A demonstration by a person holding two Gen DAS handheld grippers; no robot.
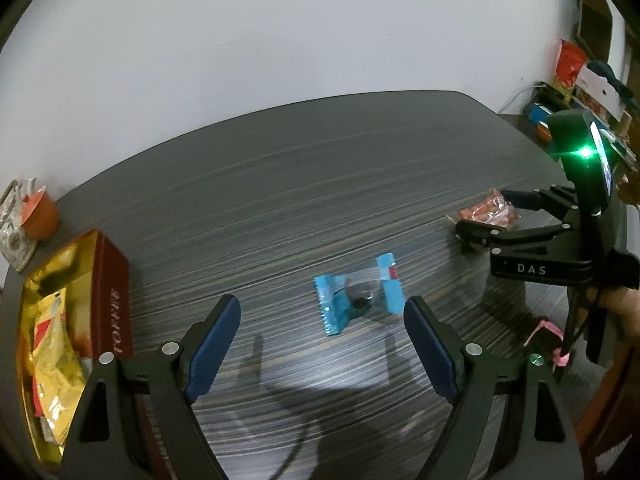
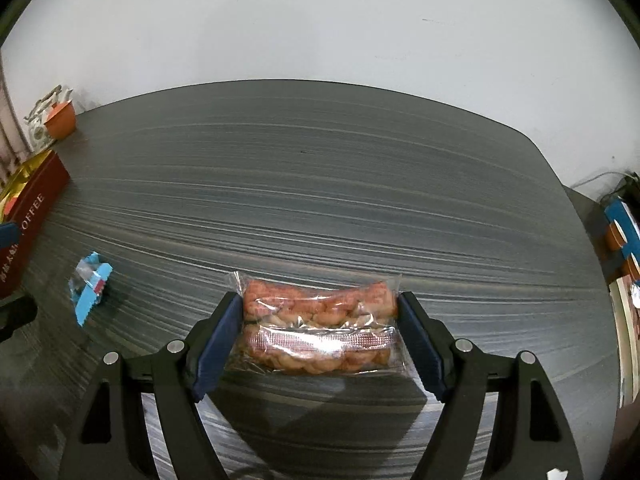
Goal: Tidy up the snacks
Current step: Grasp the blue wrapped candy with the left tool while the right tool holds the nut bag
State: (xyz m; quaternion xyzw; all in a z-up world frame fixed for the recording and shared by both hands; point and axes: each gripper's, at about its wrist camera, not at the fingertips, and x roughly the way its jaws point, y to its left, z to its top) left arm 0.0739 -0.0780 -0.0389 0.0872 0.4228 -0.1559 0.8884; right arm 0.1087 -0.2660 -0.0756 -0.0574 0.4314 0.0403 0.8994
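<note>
A small blue snack packet (image 1: 357, 296) lies on the dark striped table (image 1: 280, 200), just ahead of my open, empty left gripper (image 1: 322, 312); it also shows in the right wrist view (image 2: 89, 286). My right gripper (image 2: 318, 312) straddles a clear packet of orange-red twisted snacks (image 2: 320, 326), with its blue pads at the packet's two ends; whether they press on it is unclear. In the left wrist view that packet (image 1: 488, 212) sits between the right gripper's fingers (image 1: 480, 232). A red open box (image 1: 60, 312) at the left holds yellow snack packets (image 1: 56, 360).
A small orange cup (image 1: 40, 216) and a patterned teapot (image 1: 12, 224) stand at the table's far left corner. Boxes and bags (image 1: 572, 80) crowd a side surface to the right. A white wall is behind the table.
</note>
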